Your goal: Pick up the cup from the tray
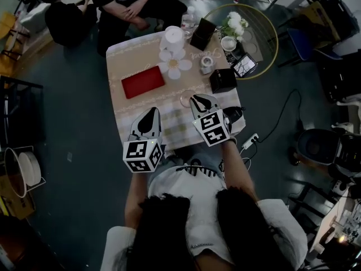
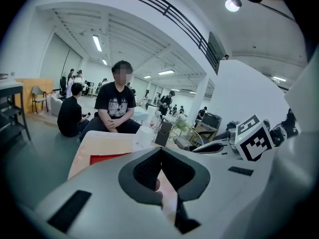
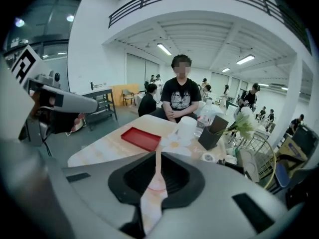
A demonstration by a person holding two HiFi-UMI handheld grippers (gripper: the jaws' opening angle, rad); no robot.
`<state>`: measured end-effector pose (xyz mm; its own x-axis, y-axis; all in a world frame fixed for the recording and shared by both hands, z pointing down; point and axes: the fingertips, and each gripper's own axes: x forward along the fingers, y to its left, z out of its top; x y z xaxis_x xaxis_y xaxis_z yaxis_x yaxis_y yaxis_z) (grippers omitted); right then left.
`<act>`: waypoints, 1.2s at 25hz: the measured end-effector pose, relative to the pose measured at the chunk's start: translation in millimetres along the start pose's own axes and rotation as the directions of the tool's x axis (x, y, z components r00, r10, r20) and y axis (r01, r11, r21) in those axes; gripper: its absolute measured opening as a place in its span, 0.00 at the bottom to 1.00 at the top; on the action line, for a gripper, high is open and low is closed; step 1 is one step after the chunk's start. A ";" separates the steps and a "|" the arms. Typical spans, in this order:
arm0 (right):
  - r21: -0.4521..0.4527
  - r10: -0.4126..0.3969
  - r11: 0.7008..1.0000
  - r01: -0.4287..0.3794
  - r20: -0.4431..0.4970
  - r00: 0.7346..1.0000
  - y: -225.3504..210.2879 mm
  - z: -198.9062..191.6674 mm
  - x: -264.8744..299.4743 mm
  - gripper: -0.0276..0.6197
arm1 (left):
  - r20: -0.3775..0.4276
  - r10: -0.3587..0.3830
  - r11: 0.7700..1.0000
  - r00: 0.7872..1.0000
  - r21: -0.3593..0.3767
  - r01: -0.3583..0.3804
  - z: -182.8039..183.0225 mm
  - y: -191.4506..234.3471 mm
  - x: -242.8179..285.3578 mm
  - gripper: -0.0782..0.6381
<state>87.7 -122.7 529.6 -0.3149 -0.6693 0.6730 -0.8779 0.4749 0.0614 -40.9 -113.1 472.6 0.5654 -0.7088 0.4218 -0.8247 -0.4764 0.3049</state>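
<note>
Dark hair (image 1: 186, 222) of yours fills the bottom of the head view. Just past it you hold the left gripper (image 1: 151, 115) and the right gripper (image 1: 202, 102) over the near edge of the table (image 1: 127, 110). Both pairs of jaws are closed tip to tip with nothing between them, so one must open before you reach.

One white cup (image 1: 172, 38) stands upright at the table's far side, on the far edge of one flower-shaped mat (image 1: 176, 65). It is just beside the one red tray (image 1: 142, 81), not on it, and the tray lies bare. Two black boxes (image 1: 223, 79) sit to the right of the mat.

The cup looks light, stiff and smooth-walled, so it may slip or tip if nudged. Take it across the wall around mid-height and squeeze gently.
</note>
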 end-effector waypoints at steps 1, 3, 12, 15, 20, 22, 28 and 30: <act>0.013 -0.009 1.000 0.009 0.013 1.000 -0.6 1.6 -3.1 0.10 | 0.004 -0.005 1.000 1.000 0.004 0.005 0.6 -1.7 -1.5 0.12; 0.034 -0.007 0.999 0.006 0.028 1.000 1.4 3.6 -8.5 0.10 | 0.012 -0.015 1.000 1.000 0.008 0.015 1.9 -5.3 -4.0 0.12; 0.051 -0.016 0.999 0.014 0.042 0.999 20.9 2.8 -23.4 0.05 | 0.026 -0.038 0.999 0.999 0.026 0.037 0.4 -15.1 -15.8 0.12; 0.061 -0.031 0.998 0.028 0.044 0.999 24.3 1.4 -26.6 0.05 | 0.026 -0.049 0.998 0.998 0.038 0.048 -1.6 -20.7 -17.4 0.12; 0.055 -0.052 0.997 0.050 0.041 0.998 28.2 -2.5 -31.5 0.05 | 0.025 -0.059 0.998 0.998 0.037 0.058 -4.7 -23.5 -21.6 0.12; 0.055 -0.054 0.997 0.052 0.037 0.998 29.7 -5.4 -33.1 0.05 | 0.025 -0.060 0.998 0.998 0.035 0.059 -5.8 -24.2 -23.4 0.12; 0.073 -0.040 0.997 0.038 0.024 0.999 36.7 -15.7 -34.5 0.05 | 0.020 -0.057 0.997 0.998 0.058 0.056 -9.7 -27.5 -27.3 0.12; 0.070 -0.038 0.997 0.036 0.020 0.999 38.4 -17.3 -35.7 0.05 | 0.014 -0.059 0.996 0.998 0.070 0.058 -11.6 -29.9 -28.4 0.12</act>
<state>71.5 -70.7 520.8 -0.2888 -0.6982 0.6551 -0.9118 0.4093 0.0343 -32.1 -72.6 461.4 0.6128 -0.6866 0.3912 -0.7896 -0.5518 0.2684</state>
